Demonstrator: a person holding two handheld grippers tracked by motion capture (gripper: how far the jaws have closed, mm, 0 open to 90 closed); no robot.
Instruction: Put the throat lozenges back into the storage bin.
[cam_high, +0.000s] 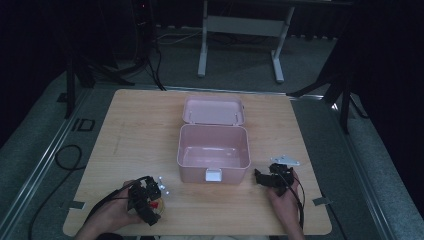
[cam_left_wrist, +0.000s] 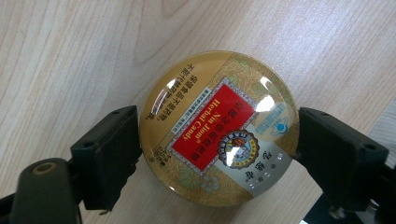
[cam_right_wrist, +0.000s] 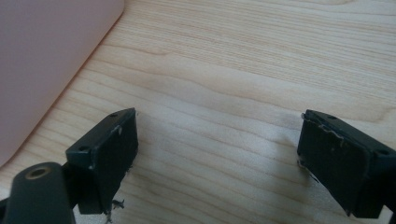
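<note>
Near the front-left corner of the wooden table (cam_high: 125, 130), our left gripper (cam_left_wrist: 219, 144) has its jaws pressed against both sides of the round gold-and-red candy tin (cam_left_wrist: 218, 128). Our right gripper (cam_right_wrist: 217, 158), jaws apart and empty, rests beside the open pink plastic box (cam_high: 213, 150).

The right hand-held gripper (cam_right_wrist: 217, 154) looks down along its two black jaws, which stand wide apart with nothing but bare wood between them. The pale, grained tabletop (cam_right_wrist: 243, 70) runs beneath. A pink box (cam_right_wrist: 42, 56) shows its rounded wall at upper left, apart from the near jaw.
</note>
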